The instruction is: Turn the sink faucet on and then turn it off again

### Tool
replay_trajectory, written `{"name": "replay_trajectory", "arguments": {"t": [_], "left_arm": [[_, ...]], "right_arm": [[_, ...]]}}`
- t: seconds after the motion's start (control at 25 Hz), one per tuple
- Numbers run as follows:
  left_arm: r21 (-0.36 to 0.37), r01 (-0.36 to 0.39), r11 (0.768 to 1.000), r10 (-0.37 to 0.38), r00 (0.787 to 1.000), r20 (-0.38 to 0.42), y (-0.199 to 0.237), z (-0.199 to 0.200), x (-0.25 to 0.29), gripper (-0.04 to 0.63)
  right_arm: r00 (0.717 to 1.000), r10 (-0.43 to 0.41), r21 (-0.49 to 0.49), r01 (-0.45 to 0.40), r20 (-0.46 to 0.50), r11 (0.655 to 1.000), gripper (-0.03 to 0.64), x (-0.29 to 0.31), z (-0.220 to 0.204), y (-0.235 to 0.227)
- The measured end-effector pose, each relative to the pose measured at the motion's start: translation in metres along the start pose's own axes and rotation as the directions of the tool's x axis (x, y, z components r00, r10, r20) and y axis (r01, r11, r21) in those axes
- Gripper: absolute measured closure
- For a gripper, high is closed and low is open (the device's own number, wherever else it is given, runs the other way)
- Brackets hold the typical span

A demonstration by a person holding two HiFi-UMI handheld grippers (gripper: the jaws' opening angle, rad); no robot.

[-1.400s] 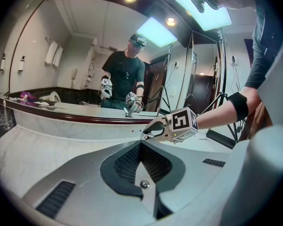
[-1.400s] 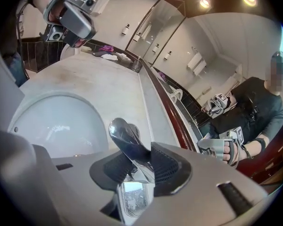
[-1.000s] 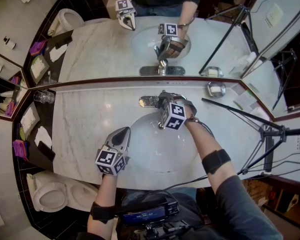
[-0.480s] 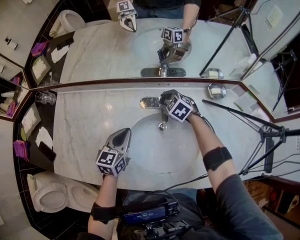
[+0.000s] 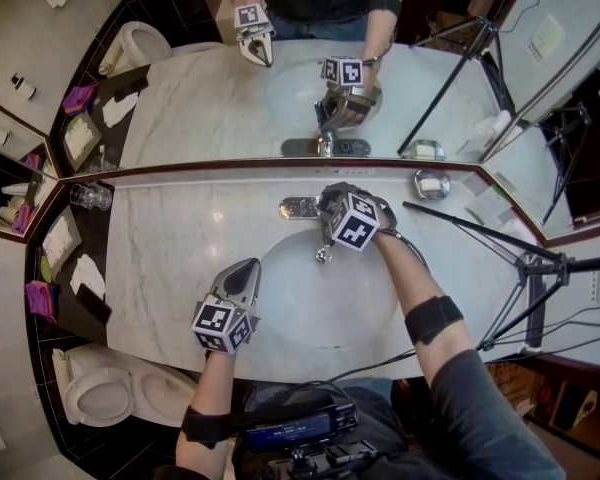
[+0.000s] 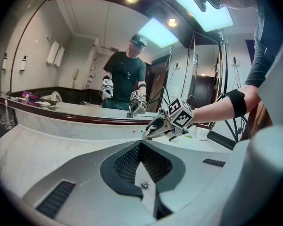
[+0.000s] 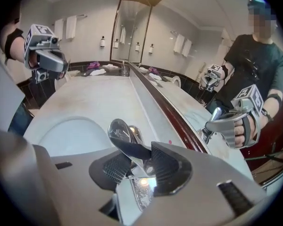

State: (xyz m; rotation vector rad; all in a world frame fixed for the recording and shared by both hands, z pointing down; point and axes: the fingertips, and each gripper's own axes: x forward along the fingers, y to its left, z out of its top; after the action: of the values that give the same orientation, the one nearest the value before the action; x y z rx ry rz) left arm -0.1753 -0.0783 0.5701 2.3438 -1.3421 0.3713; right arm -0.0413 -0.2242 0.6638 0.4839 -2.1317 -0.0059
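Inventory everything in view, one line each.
faucet: one, chrome, behind the basin
faucet lever: one, chrome, on the faucet
sink basin: one, white, set in the countertop
countertop: one, pale marble, below the mirror
mirror: one, along the back wall
soap dish: one, silver, counter's right back
glass tumblers: clear, count unclear, left back corner
toilet: one, white, lower left
tripod: one, black, right
left hand-held gripper: grey, shut, empty, left of the basin
right hand-held gripper: grey, shut on the faucet lever
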Motion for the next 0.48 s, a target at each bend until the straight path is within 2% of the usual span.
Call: {"name": "replay_trajectory", "arguments": {"t": [0.2,0.4,0.48], "left_arm": [[0.000,0.002,1.000,-0.002,1.000,0.013,-0.002,0.004,-0.003,0.594],[-0.006,0.007,1.000,-0.006,1.000,0.027,-0.008,0.008,-0.006,0.594],[-0.006,0.010,1.000,-0.010,0.999,0.032,-0.011,0.008,-0.008,0.594]], "right_arm": [[0.997,-0.058,-0.069,0.055,-0.054,0.996,0.460,-0.005,-0.009,0.002],[0.995,-0.088,-0.147,0.080,-0.053,0.986,0.459,-0.027,-0.003,0.012],[0.995,-0.095,-0.151,0.089,-0.035,0.985,0.459,-0.039,0.002,0.016]]}}
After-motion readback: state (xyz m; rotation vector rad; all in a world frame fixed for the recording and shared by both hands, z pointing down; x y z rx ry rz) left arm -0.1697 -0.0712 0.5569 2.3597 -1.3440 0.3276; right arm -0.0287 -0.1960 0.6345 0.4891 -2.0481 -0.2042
